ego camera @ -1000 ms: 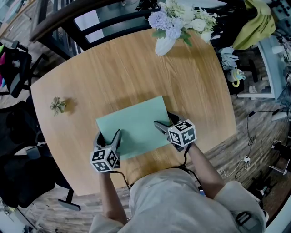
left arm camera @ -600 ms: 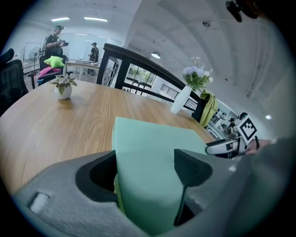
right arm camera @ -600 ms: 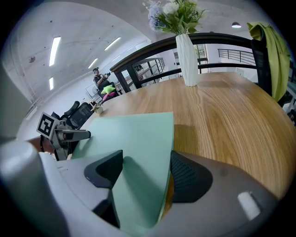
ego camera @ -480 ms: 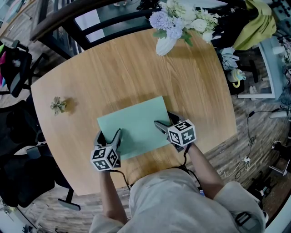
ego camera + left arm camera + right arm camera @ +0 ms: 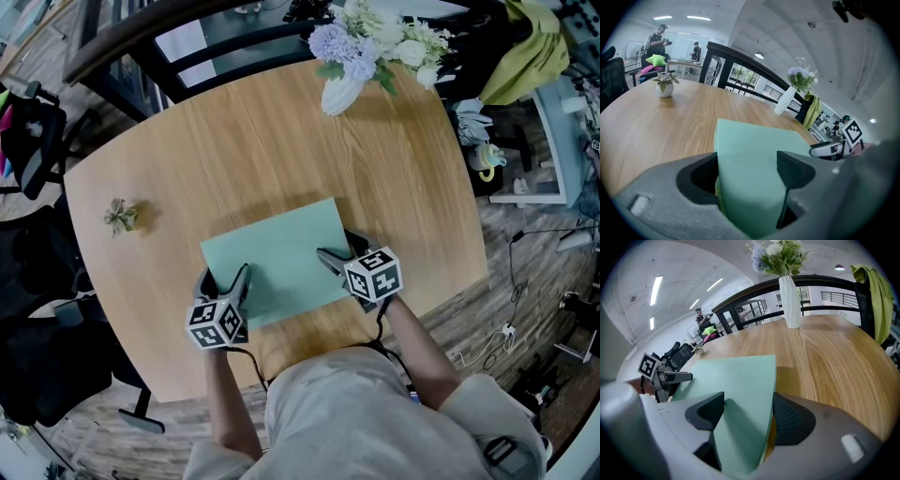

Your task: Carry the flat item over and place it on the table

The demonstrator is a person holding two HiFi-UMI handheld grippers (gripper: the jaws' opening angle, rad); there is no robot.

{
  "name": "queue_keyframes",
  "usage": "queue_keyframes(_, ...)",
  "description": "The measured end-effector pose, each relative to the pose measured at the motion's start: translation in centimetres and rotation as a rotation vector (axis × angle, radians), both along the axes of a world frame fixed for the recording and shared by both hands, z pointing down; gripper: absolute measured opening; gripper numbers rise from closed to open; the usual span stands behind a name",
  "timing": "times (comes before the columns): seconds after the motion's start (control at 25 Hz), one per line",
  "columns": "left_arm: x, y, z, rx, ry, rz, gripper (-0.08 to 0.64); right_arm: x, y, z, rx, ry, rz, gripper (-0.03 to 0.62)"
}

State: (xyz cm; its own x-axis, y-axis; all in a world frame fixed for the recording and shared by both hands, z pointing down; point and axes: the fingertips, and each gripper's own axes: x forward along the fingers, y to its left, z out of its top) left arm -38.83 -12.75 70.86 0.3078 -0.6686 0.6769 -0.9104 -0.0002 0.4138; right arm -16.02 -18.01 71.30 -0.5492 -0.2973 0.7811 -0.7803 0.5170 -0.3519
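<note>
Sheet (image 5: 277,258), flat and green, lies on the wooden surface (image 5: 234,159) at lower centre of the head view, its near edge close to the rim. Left gripper (image 5: 223,278) and right gripper (image 5: 339,248) each clamp a near corner. Bare wood separates it from flower vase (image 5: 342,89) and small plant (image 5: 119,217).

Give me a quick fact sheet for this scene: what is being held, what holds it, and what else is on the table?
Held item: a flat green sheet
Left gripper: jaws closed on the sheet's near left corner
Right gripper: jaws closed on the sheet's near right corner
Sheet position: over the near half of the wooden table; a shadow along its far edge suggests it is not lying flat
Also on table: vase of flowers at the far edge, small potted plant at the left
Operator: a person, one gripper in each hand
</note>
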Motion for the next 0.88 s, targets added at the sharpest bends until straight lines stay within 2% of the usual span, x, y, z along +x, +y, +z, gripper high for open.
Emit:
queue_keyframes(0.16,-0.2,0.1,-0.1,0.006,0.005,-0.017,0.387,0.0,0.0,-0.2,0.018,-0.005,0.002,0.339)
queue_keyframes(0.32,-0.9,0.2,-0.3,0.022,-0.030,-0.048,0.387,0.1,0.1,-0.4,0.033,-0.002,0.001,0.339)
queue_keyframes(0.52,-1.4,0.8,-1.0,0.031,-0.037,-0.076,0.387,0.5,0.5,-0.9,0.046,0.005,-0.005,0.333)
queue_keyframes(0.88,-0.2,3.1,-1.8,0.038,-0.064,-0.082,0.385,1.0,1.8,-1.6,0.067,0.001,-0.021,0.321)
